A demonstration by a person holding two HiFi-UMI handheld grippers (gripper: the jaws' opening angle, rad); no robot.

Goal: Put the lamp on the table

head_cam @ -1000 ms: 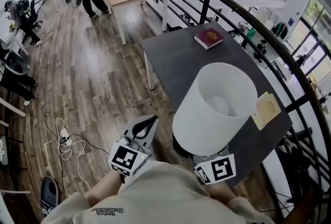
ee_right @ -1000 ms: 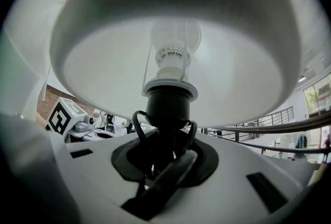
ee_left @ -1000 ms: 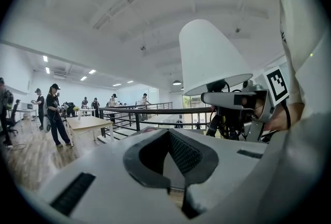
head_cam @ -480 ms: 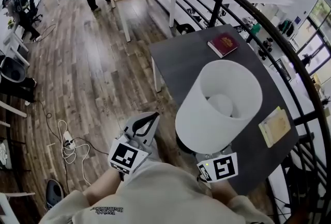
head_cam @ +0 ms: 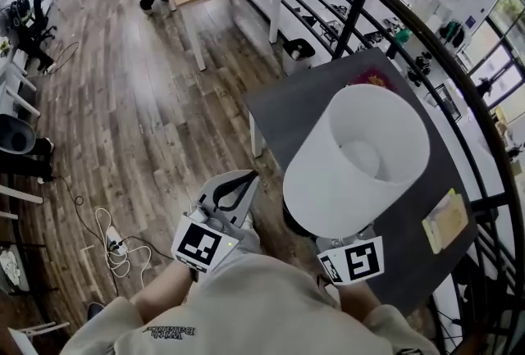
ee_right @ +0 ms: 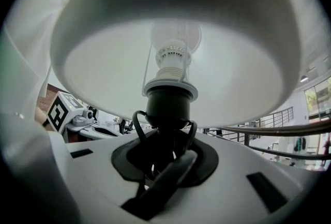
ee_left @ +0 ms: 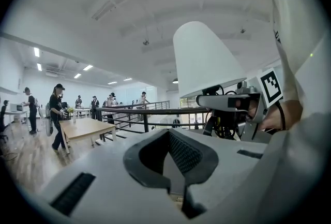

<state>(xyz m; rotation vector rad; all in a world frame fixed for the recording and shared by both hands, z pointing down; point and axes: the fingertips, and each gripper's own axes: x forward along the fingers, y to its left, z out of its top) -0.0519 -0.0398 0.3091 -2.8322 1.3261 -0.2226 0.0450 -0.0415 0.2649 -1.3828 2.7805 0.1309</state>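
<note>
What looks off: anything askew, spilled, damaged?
Nothing stands out. The lamp looks intact, gripped at its stem by the right hand-held gripper at the edge of the dark table. Only loose cables lie on the floor.

The dark bench stands on a wood-plank floor. On its top lie a reddish book, mostly hidden, towards the far end, and a pale yellow pad near the right edge, well apart from each other. A white cable lies looped on the floor to the left.
</note>
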